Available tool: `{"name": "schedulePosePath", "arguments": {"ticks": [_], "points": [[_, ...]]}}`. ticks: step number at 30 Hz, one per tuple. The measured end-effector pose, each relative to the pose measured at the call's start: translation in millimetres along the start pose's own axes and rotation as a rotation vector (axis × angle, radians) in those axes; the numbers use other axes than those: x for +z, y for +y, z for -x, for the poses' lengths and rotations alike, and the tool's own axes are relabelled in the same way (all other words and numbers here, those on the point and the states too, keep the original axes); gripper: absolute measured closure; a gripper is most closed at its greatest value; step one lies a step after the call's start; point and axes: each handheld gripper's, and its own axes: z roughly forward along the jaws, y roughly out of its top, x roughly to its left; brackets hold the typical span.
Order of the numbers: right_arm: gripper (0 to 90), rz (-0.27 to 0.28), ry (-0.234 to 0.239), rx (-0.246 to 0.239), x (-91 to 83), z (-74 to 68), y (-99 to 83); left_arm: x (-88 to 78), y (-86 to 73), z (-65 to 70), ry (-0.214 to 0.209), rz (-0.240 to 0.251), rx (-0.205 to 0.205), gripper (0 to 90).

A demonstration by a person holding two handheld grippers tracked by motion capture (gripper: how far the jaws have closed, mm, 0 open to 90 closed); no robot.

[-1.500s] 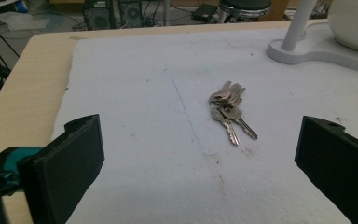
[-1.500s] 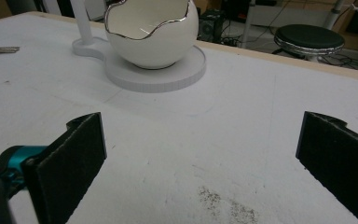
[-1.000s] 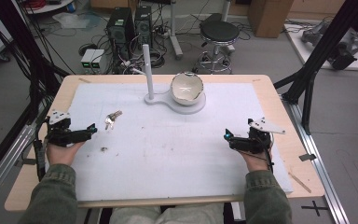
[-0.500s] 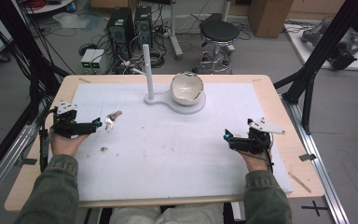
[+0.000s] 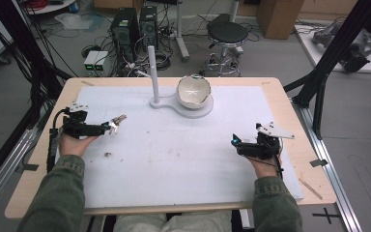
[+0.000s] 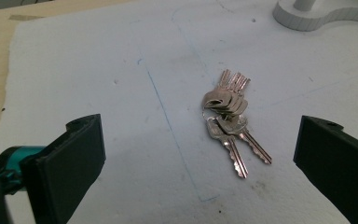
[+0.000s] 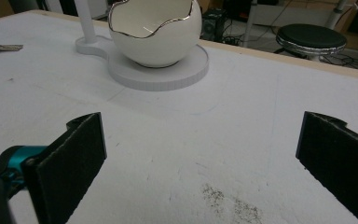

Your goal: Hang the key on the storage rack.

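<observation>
Left gripper: the left gripper [image 5: 107,127] sits low over the white mat [image 5: 183,159], jaws spread wide and holding nothing; in the left gripper view the 2 black jaws stand far apart with the keys between them.
Keys: the bunch of keys [image 6: 230,119] lies flat on the mat just ahead of the jaw tips, a fanned cluster on a ring with 2 longer keys pointing toward the camera; from above it shows at the left of the mat [image 5: 117,121].
Right gripper: the right gripper [image 5: 239,144] rests at the mat's right side, jaws wide apart, nothing in them, well apart from the keys.
Bowl and stand: a white bowl with a wavy metallic rim [image 7: 154,29] sits on a flat round base [image 7: 168,74] that also carries an upright post [image 5: 152,72], at the far middle of the mat.
Step in hand, my guess: picking up the keys with the left gripper.
Doing it well: I'd go down until the jaw tips nearly touch the mat, centre on the thick ring cluster and not on the loose blades, then close slowly so the keys bunch up and don't skid.
Risk: flat keys can slip under the pads.
</observation>
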Motion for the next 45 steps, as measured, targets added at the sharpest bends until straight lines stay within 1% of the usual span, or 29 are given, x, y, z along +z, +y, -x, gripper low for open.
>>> {"name": "schedulePosePath", "arguments": {"ticks": [5,6,7,8,12,13,14,17,18,20,21,22,23,24,25,26,27,29,30,33,34,35,37,38,40,42,43,44,45], "points": [[0.5,-0.003,0.003,-0.004,0.4,-1.2,-0.1,3.6,0.0,-0.7,-0.007,-0.009,0.001,2.5],[0.5,-0.005,0.004,-0.002,0.6,-1.6,-0.3,4.5,3.2,0.5,-0.001,-0.025,0.021,2.5],[0.5,-0.005,0.004,-0.002,0.6,-1.6,-0.3,4.5,3.2,0.5,-0.001,-0.025,0.021,2.5],[0.5,-0.005,0.003,-0.002,0.8,-1.6,-0.3,4.7,8.2,1.7,0.0,-0.02,0.038,2.5],[0.5,-0.005,0.005,-0.003,0.9,-1.3,-0.3,6.8,14.5,1.9,-0.004,-0.022,0.041,2.5],[0.5,-0.006,0.005,-0.002,0.6,-1.4,-0.3,8.5,16.3,1.9,-0.01,-0.03,0.039,2.5],[0.5,-0.006,0.008,-0.002,0.4,-1.1,-0.4,11.3,19.4,1.8,-0.013,-0.049,0.056,2.5],[0.5,-0.002,0.008,-0.001,0.4,-0.9,-0.4,13.6,23.5,2.1,-0.021,-0.061,0.06,2.5],[0.5,-0.003,0.009,0.002,0.3,-0.9,-0.5,16.0,28.1,1.9,-0.032,-0.066,0.066,2.5],[0.5,-0.002,0.009,0.0,0.4,-0.8,-0.5,19.9,33.2,1.8,-0.04,-0.096,0.075,2.5],[0.5,-0.005,0.012,0.001,0.4,-1.0,-0.5,19.9,33.2,1.8,-0.04,-0.096,0.075,2.5],[0.5,-0.004,0.012,0.0,0.4,-1.0,-0.6,23.7,38.7,2.6,-0.045,-0.114,0.089,2.5],[0.5,-0.004,0.012,0.0,0.4,-1.0,-0.6,23.7,38.7,2.6,-0.045,-0.114,0.089,2.5],[0.5,-0.004,0.013,0.0,0.4,-1.1,-0.6,27.0,44.1,2.7,-0.06,-0.128,0.089,2.5],[0.5,-0.004,0.013,0.0,0.4,-1.1,-0.6,27.0,44.1,2.7,-0.06,-0.128,0.089,2.5],[0.5,-0.005,0.013,-0.001,0.5,-0.8,-0.6,31.3,48.8,4.6,-0.07,-0.146,0.104,2.5],[0.5,-0.005,0.013,-0.001,0.5,-0.8,-0.6,31.3,48.8,4.6,-0.07,-0.146,0.104,2.5],[0.5,-0.006,0.013,0.004,0.1,-1.0,-0.6,35.4,53.2,7.3,-0.084,-0.161,0.116,2.5],[0.5,-0.001,0.013,0.001,-0.3,-0.8,-0.5,40.0,56.8,10.4,-0.094,-0.177,0.13,2.5],[0.5,0.001,0.013,-0.003,-0.5,-0.4,-0.7,45.0,59.7,13.3,-0.097,-0.189,0.134,2.5],[0.5,0.001,0.014,0.0,-0.5,-0.3,-1.0,50.5,62.2,15.6,-0.1,-0.205,0.143,2.5],[0.5,0.001,0.014,0.0,-0.5,-0.3,-1.0,50.5,62.2,15.6,-0.1,-0.205,0.143,2.5],[0.5,-0.001,0.016,0.002,-0.8,-1.0,-1.1,56.9,64.9,16.6,-0.103,-0.233,0.152,2.5],[0.5,-0.002,0.02,-0.004,-1.0,-1.5,-1.2,62.3,68.6,16.0,-0.11,-0.253,0.152,2.5],[0.5,-0.002,0.023,-0.003,-0.9,-2.0,-1.2,65.0,71.2,15.8,-0.105,-0.259,0.146,2.5],[0.5,-0.005,0.029,-0.005,-0.3,-2.1,-1.7,71.0,76.0,13.8,-0.123,-0.276,0.136,2.5],[0.5,-0.004,0.029,-0.008,-0.1,-1.8,-1.7,71.0,76.0,13.8,-0.123,-0.276,0.136,2.5],[0.5,-0.003,0.031,-0.014,0.2,-1.3,-1.6,74.8,77.6,12.4,-0.134,-0.294,0.124,2.5],[0.5,-0.003,0.031,-0.014,0.2,-1.3,-1.6,74.8,77.6,12.4,-0.134,-0.294,0.124,2.5]]}}
